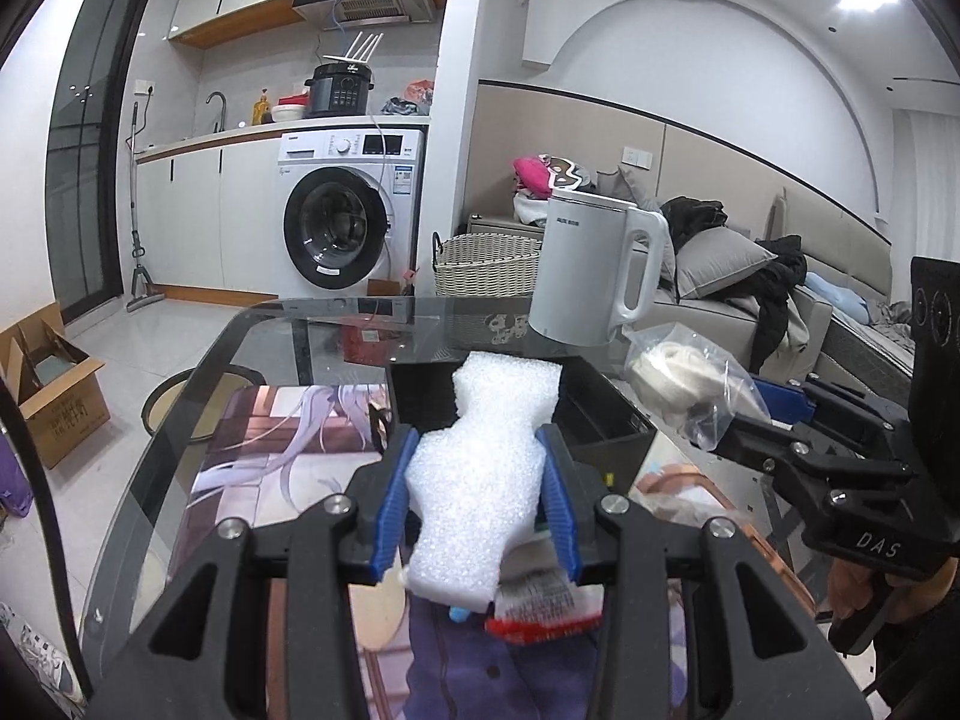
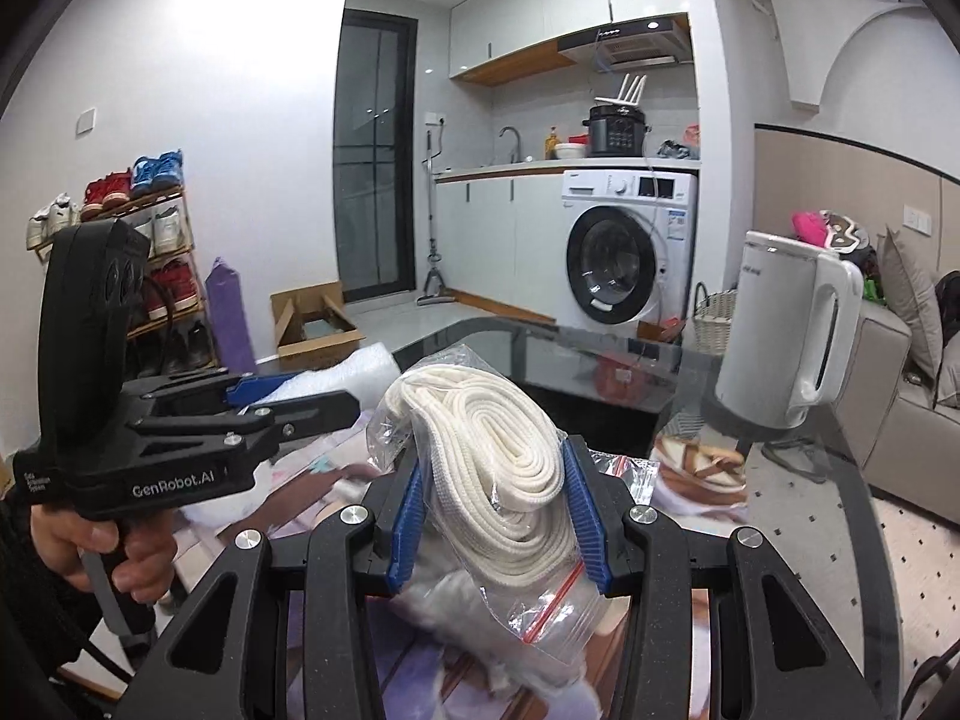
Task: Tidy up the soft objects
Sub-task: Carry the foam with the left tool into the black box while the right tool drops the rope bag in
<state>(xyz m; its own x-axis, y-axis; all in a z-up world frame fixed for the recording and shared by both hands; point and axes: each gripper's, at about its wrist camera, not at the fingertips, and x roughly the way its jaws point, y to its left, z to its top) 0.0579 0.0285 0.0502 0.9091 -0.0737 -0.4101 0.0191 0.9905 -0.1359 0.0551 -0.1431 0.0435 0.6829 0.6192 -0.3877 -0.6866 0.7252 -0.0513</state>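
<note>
My left gripper [image 1: 477, 498] is shut on a white foam piece [image 1: 480, 450], held above the near edge of a black box [image 1: 606, 420] on the glass table. The foam's far end reaches over the box. My right gripper [image 2: 495, 516] is shut on a clear zip bag of white rope [image 2: 498, 456], held above the table. The bag also shows in the left wrist view [image 1: 690, 384], right of the box, with the right gripper [image 1: 756, 426] behind it. The left gripper [image 2: 288, 402] with the foam [image 2: 360, 372] shows at the left of the right wrist view.
A white kettle [image 1: 594, 270] stands on the table behind the box, also in the right wrist view [image 2: 786, 330]. A printed mat [image 1: 288, 444] covers the table. A red-and-white packet [image 1: 540, 606] lies under the left gripper. A wicker basket [image 1: 486, 264], sofa and washing machine [image 1: 348, 210] stand beyond.
</note>
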